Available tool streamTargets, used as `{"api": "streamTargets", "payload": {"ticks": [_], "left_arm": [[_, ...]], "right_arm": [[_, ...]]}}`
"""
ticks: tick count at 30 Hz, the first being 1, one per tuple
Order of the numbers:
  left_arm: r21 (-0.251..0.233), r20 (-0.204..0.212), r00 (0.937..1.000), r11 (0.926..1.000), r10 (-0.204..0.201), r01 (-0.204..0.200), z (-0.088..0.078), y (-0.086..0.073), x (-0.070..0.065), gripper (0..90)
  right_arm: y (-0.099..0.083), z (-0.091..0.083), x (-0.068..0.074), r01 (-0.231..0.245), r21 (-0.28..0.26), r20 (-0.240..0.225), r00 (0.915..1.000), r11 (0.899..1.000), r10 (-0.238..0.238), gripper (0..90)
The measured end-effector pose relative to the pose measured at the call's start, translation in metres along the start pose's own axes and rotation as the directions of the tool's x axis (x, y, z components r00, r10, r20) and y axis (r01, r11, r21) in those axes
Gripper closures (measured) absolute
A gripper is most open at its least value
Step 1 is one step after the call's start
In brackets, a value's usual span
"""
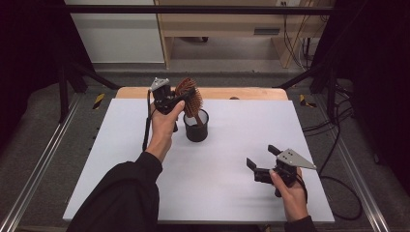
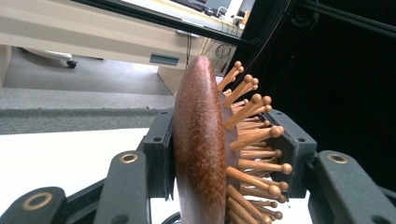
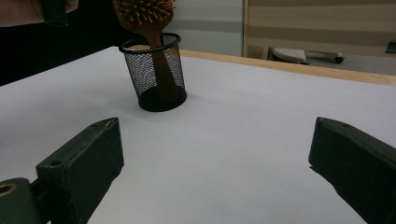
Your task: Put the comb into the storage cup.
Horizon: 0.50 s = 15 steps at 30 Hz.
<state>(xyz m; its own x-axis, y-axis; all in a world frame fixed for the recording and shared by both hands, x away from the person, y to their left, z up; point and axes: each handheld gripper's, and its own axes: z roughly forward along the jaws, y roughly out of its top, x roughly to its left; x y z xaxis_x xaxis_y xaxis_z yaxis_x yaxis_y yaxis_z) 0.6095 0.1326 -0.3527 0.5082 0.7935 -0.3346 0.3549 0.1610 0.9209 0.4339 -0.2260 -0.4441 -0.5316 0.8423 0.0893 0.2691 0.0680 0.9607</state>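
upright in the black mesh cup [image 1: 196, 126] near the table's [image 1: 121, 159] far edge, the wooden hairbrush [image 1: 189, 99] is stood handle-down, its head clamped by the left gripper [image 1: 177, 101]. wide bare tabletop is left around. the right gripper [image 1: 262, 162] is held low, jaws parted, holding nothing.

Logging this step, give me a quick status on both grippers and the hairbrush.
Left gripper shut on hairbrush head, handle down in mesh cup. Right gripper open, holding nothing. Nothing in the way.
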Motion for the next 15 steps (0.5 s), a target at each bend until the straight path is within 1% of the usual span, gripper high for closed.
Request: {"api": "streamTargets", "payload": {"ticks": [8,15], "left_arm": [[0.003,0.001,0.9999,0.9998,0.017,-0.017,-0.0003,0.0002,0.0007,49.2],[0.006,-0.004,0.9997,0.9997,0.023,-0.023,-0.0006,0.0004,0.0022,48.8]], "right_arm": [[-0.0001,0.0004,0.0005,0.0,0.001,-0.004,1.0,1.0,0.0,3.6],[-0.0003,0.0006,0.0007,0.002,0.003,-0.003,1.0,1.0,-0.002,3.6]]}}
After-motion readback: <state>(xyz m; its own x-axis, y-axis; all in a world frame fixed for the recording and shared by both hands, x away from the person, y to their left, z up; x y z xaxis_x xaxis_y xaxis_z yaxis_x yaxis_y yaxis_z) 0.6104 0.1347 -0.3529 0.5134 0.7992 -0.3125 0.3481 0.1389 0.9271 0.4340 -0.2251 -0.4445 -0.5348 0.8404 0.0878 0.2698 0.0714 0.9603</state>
